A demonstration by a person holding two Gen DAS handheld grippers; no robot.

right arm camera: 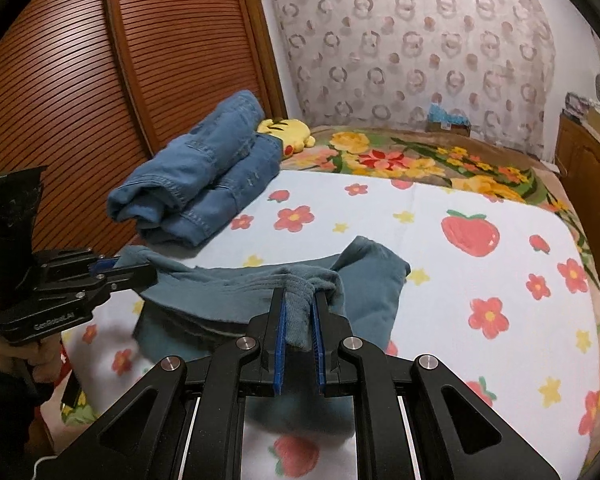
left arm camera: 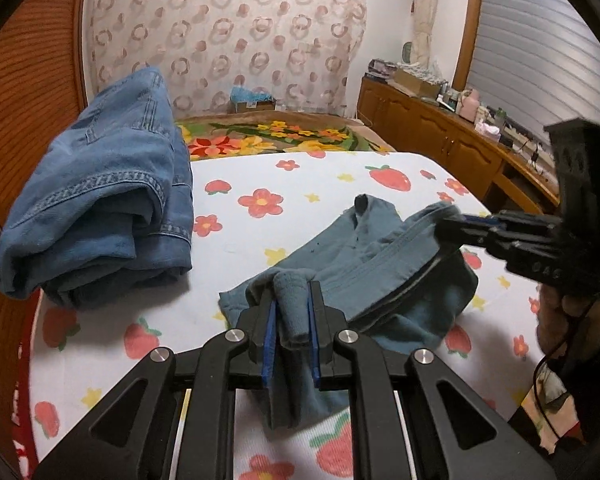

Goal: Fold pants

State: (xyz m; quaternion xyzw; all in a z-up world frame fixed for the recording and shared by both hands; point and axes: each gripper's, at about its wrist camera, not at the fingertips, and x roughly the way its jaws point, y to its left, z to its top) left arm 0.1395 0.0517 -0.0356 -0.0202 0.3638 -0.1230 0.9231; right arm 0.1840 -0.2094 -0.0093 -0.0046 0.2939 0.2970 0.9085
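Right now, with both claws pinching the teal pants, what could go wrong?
1. Each claw, left and right, holds only a small bunch of the teal pants, so fabric might slip out when lifted.
2. The pants lie crumpled, so a fold from here could come out uneven.
3. The jeans sit folded close by; a wide swing to that side might knock them.
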